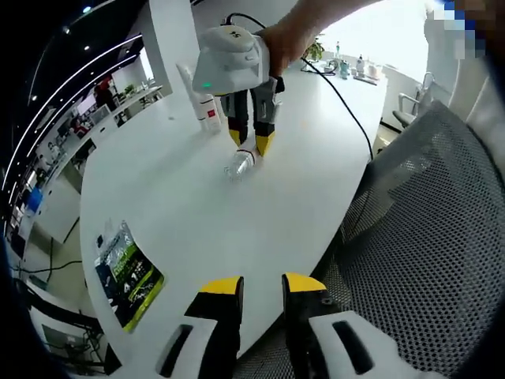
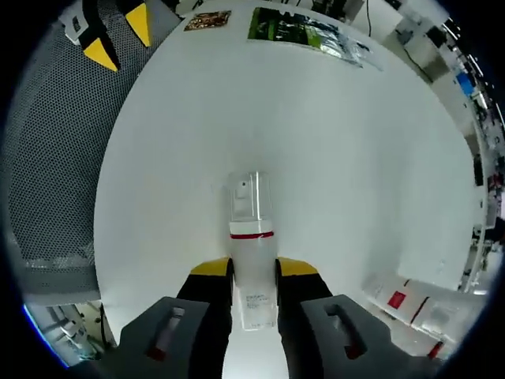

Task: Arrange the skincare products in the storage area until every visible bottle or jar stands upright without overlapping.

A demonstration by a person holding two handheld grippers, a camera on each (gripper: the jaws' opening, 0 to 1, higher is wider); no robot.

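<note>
A white bottle [image 2: 253, 272] with a red band and a clear cap [image 2: 251, 197] lies along the white table [image 2: 347, 158]. My right gripper [image 2: 252, 268] is shut on its body, one jaw on each side. From the left gripper view, that right gripper [image 1: 250, 142] is held by a hand and points down at the bottle [image 1: 240, 165], whose clear cap pokes out toward me. A white tube [image 1: 203, 103] with a red mark stands upright just behind it. My left gripper [image 1: 263, 284] hovers open over the table's near edge, holding nothing, and it appears as yellow tips [image 2: 118, 38] above the chair.
A green printed packet [image 1: 126, 272] lies flat on the table near its edge, also visible as the packet [image 2: 308, 31], with a small brown packet [image 2: 207, 20] beside it. White tubes with red labels [image 2: 410, 304] sit at the right. A grey mesh chair [image 1: 426, 237] borders the table.
</note>
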